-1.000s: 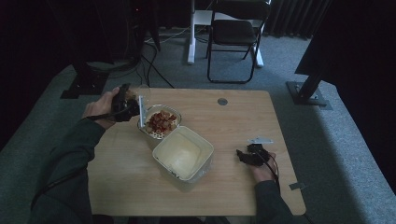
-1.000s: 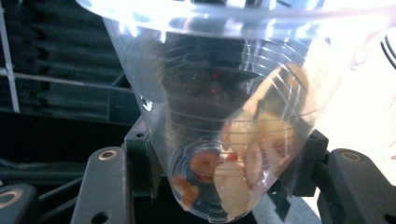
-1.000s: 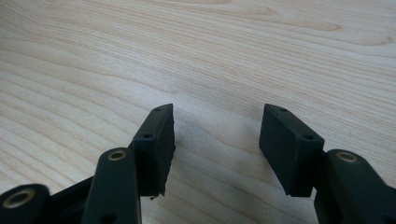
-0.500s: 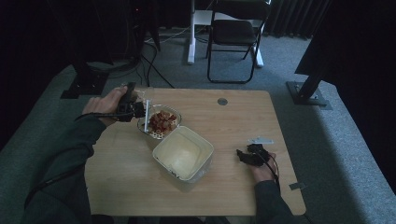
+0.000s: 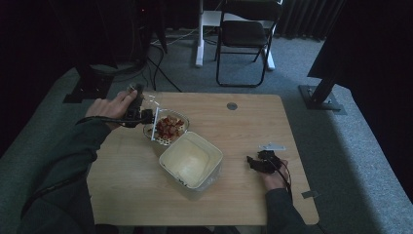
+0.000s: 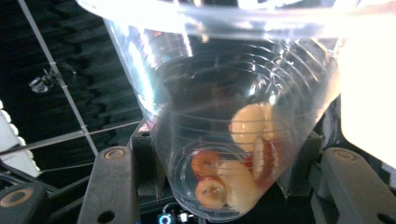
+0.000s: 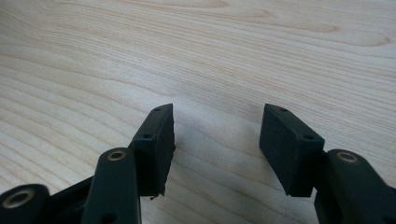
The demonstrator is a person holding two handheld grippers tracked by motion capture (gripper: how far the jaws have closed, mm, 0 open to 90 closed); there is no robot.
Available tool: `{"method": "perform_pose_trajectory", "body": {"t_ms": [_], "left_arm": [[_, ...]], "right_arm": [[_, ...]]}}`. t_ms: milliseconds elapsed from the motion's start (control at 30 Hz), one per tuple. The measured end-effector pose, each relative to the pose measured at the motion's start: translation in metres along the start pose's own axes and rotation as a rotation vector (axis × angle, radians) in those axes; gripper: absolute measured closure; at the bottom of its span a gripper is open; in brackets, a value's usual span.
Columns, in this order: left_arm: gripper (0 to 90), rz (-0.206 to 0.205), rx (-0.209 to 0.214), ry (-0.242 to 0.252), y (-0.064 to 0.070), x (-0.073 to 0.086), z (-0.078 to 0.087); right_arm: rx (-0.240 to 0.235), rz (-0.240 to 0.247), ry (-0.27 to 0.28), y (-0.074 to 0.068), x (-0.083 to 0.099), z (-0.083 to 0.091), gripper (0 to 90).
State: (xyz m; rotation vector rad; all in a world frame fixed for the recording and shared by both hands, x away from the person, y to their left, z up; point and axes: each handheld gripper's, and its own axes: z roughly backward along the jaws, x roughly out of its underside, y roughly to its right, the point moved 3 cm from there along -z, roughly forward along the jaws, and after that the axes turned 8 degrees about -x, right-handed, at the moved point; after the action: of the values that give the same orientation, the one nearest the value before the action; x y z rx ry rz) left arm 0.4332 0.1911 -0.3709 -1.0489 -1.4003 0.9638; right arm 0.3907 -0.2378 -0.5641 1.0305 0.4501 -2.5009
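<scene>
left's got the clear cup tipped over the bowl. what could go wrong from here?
1. The clear cup is thin plastic between the left gripper jaws; it may buckle or slip.
2. Pieces still inside could miss the small bowl and land on the table.
3. The white tub sits close by, so it could get bumped.

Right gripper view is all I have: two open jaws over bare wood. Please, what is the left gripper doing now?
Observer: The left gripper is shut on a clear plastic cup, tipped on its side at the edge of a small bowl.
Operator: Is there something inside the cup?
Observer: Yes, a few red and pale pieces sit near its bottom.
Operator: And the bowl, is it empty?
Observer: No, it holds red and pale food.
Operator: Is any other container near it?
Observer: A square white container stands right beside the bowl, on the person's side; it looks empty.
</scene>
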Motion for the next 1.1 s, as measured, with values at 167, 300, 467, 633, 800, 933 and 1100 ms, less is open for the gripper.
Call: {"method": "perform_pose_trajectory", "body": {"t_ms": [167, 300, 467, 633, 800, 933, 1100], "left_arm": [[46.2, -0.008, -0.006, 0.0, -0.0014, -0.0008, -0.0003], [46.5, -0.004, -0.009, -0.001, -0.0027, -0.0012, -0.0002], [46.4, 0.006, -0.012, 0.003, -0.0032, -0.0023, -0.0009], [46.8, 0.027, -0.008, 0.005, -0.0034, -0.0028, -0.0009], [47.6, 0.024, -0.018, 0.002, -0.0045, -0.0028, -0.0009], [47.6, -0.007, -0.026, 0.008, -0.005, -0.0058, -0.0003], [47.5, -0.023, -0.024, 0.019, -0.0055, -0.0098, 0.0011]], "right_arm": [[-0.002, -0.002, 0.001, 0.0002, 0.0001, 0.0001, 44.6], [-0.004, -0.004, 0.002, 0.0004, 0.0001, 0.0002, 44.6], [-0.004, -0.004, 0.002, 0.0005, 0.0001, 0.0001, 44.6], [-0.004, -0.005, 0.003, 0.0005, 0.0002, 0.0003, 44.6], [-0.002, -0.006, 0.004, 0.0005, 0.0003, 0.0003, 44.5], [-0.004, -0.008, 0.005, 0.0007, 0.0003, 0.0003, 44.5], [-0.006, -0.008, 0.006, 0.0009, 0.0004, 0.0005, 44.5]]}}
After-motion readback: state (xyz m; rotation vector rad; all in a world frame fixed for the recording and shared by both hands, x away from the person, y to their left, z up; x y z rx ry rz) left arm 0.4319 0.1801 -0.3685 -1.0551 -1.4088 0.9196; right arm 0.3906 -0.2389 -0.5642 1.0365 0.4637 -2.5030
